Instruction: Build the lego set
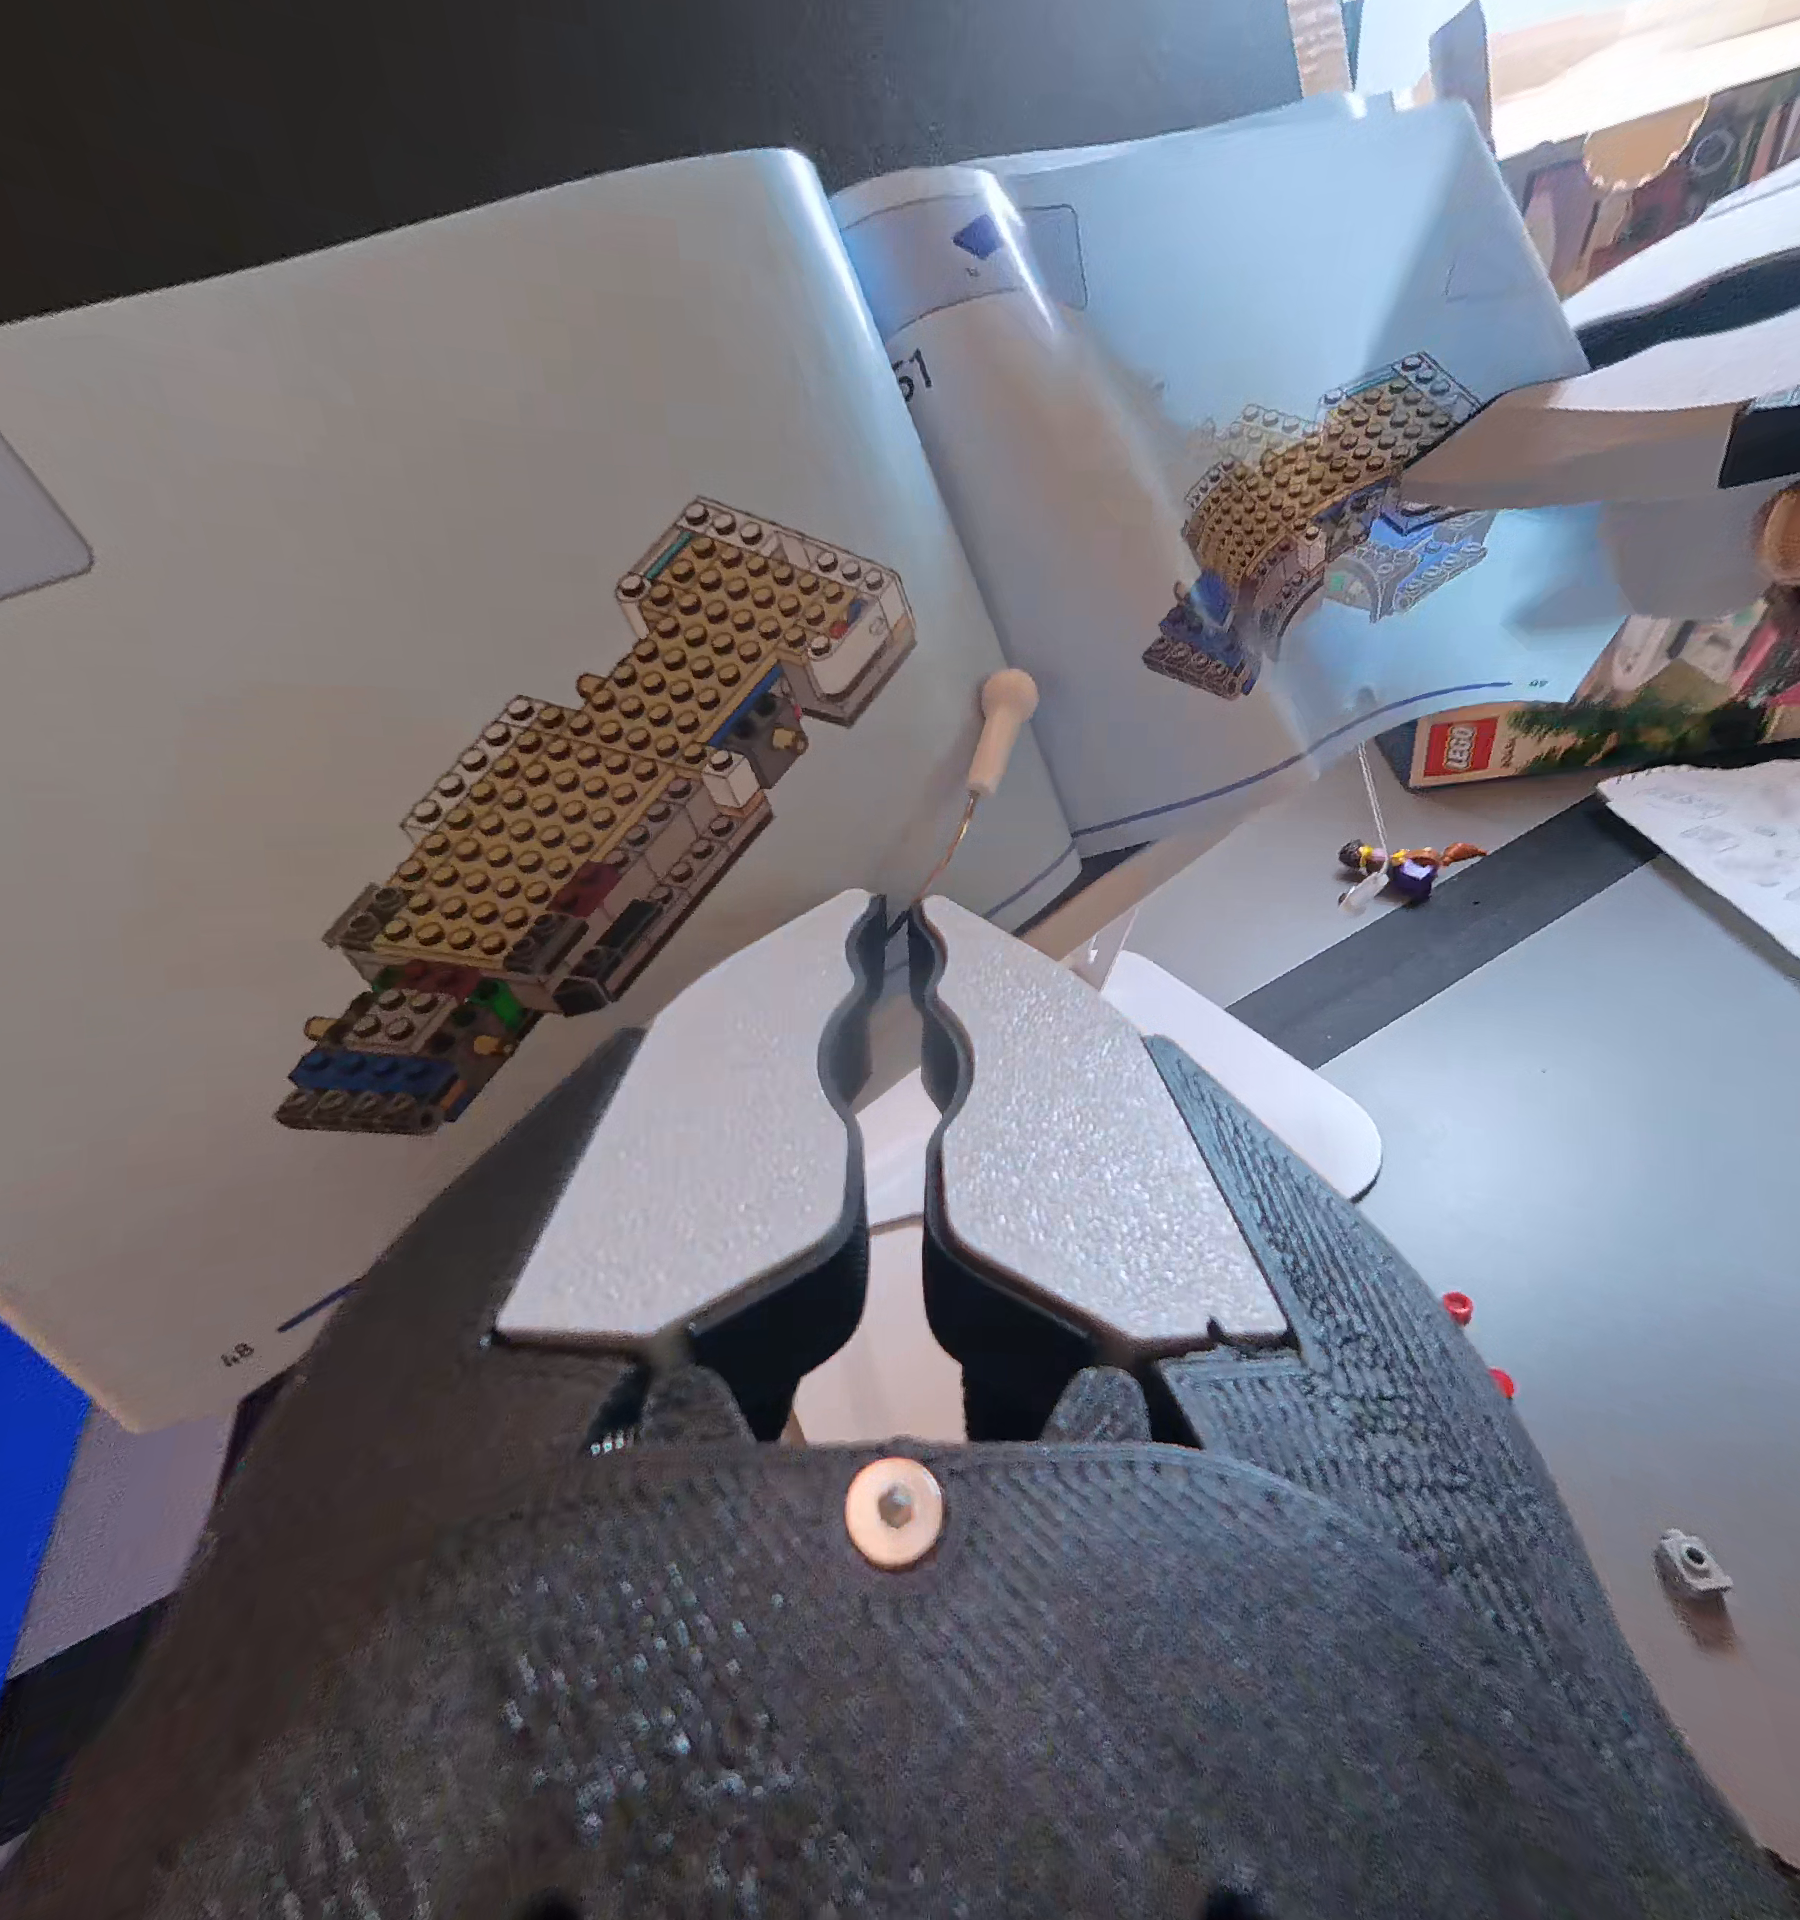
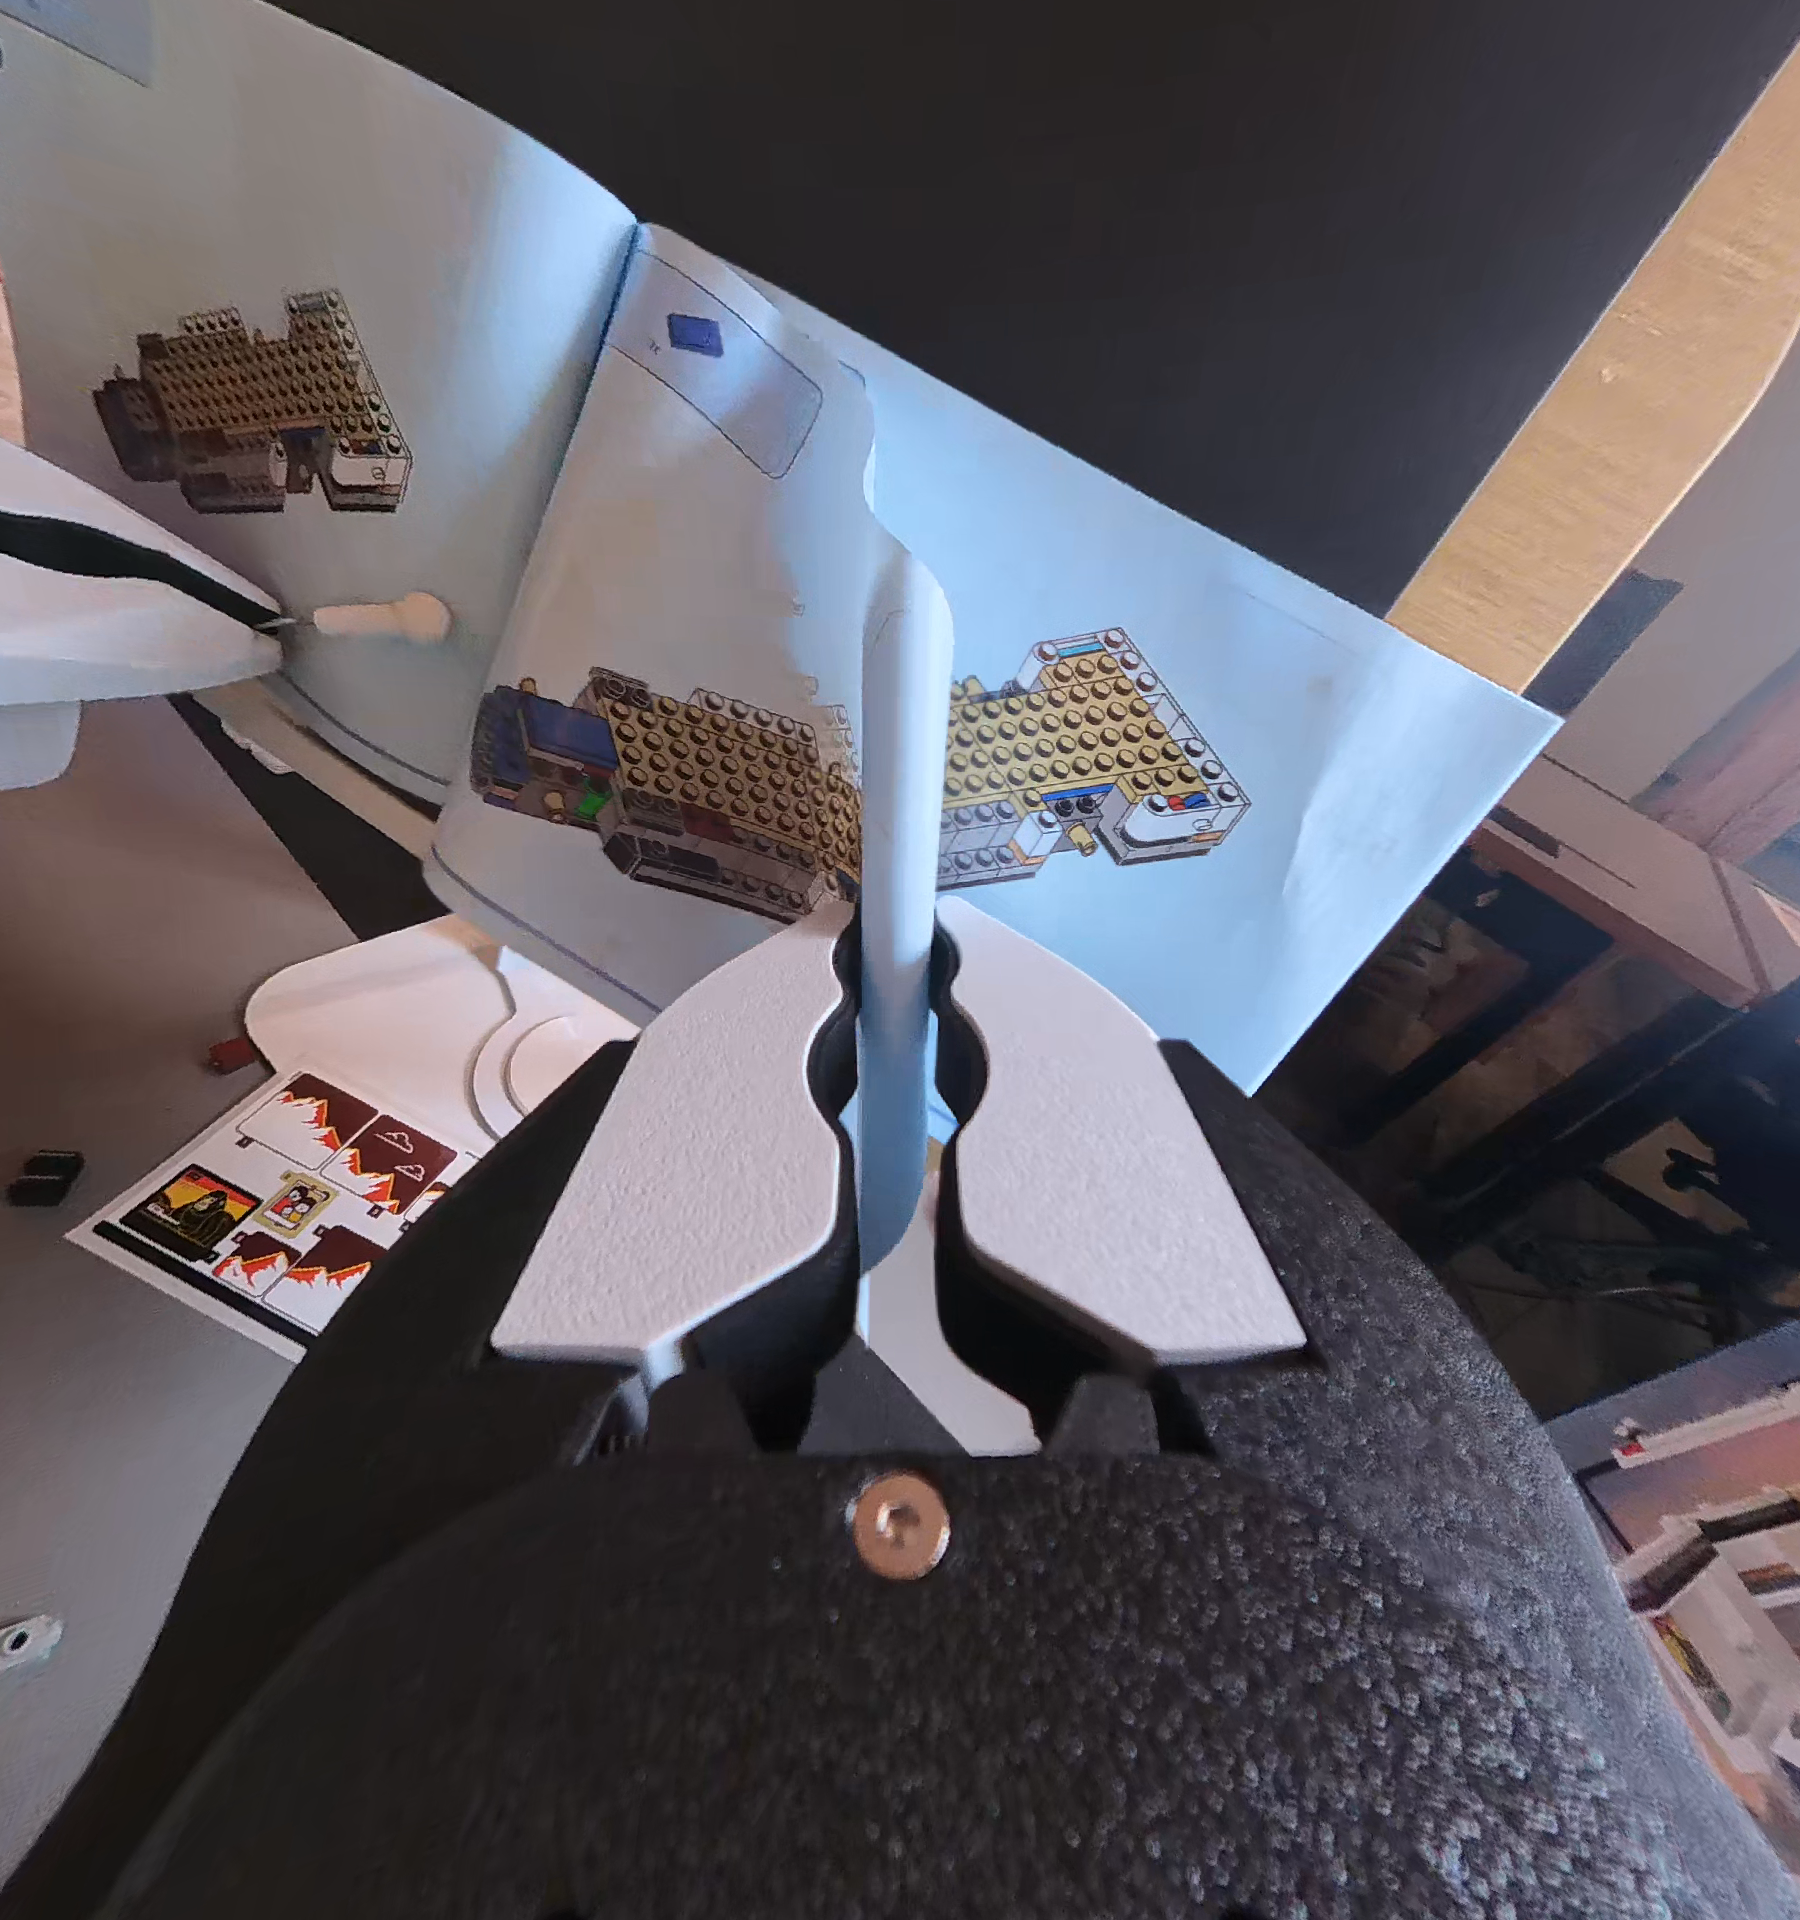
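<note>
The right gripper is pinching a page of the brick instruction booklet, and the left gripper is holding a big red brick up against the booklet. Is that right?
Not quite. The left gripper holds no red brick: the left wrist view shows its tips shut on the thin wire stem of a small tool with a cream knob handle, next to the booklet. The right gripper does pinch a page.

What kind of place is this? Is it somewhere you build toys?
Probably a toy-brick building table. An open instruction booklet shows brick models, a toy set box lies on the grey table, and a minifigure and loose bricks lie nearby.
</note>
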Available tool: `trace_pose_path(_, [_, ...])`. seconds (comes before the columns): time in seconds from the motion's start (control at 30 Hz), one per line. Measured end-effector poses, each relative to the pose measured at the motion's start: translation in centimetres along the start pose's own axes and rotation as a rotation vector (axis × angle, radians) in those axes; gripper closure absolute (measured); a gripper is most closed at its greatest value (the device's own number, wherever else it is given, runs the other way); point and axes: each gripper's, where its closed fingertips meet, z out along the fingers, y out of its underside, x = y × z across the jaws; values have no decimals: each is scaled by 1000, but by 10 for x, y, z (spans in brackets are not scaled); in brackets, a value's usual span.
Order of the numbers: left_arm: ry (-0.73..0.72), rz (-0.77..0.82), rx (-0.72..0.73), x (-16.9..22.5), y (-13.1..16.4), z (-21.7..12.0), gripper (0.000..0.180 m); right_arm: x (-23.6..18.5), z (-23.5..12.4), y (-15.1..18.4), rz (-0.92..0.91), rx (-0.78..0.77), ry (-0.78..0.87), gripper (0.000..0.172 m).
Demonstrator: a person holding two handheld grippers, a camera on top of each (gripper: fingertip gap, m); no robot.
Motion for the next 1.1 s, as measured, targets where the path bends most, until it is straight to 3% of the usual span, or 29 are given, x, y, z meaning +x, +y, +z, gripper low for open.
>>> trace_pose_path(0.3, [-25,-251,75,-31,-9,-13,179,-13,-17,-12,6,31,-83,171])
trace_pose_path(0.43, [-8,-458,94,-53,4,-26,178,-29,-22,-22,11,44,-159,172])
trace_pose_path(0.57, [4,-556,91,-58,22,-36,176,-52,-24,-31,22,45,-236,171])
trace_pose_path(0.7, [39,-646,66,-55,37,-43,175,-98,-30,-42,27,49,-402,170])
trace_pose_path(0.83, [65,-624,77,-54,38,-48,179,-163,-23,-57,15,71,-555,165])
trace_pose_path(0.97, [61,-664,67,-57,44,-47,180,-224,4,-61,-48,61,-675,144])
trace_pose_path(1.1, [75,-686,61,-58,51,-52,180,-266,-10,-58,-104,60,-899,137])
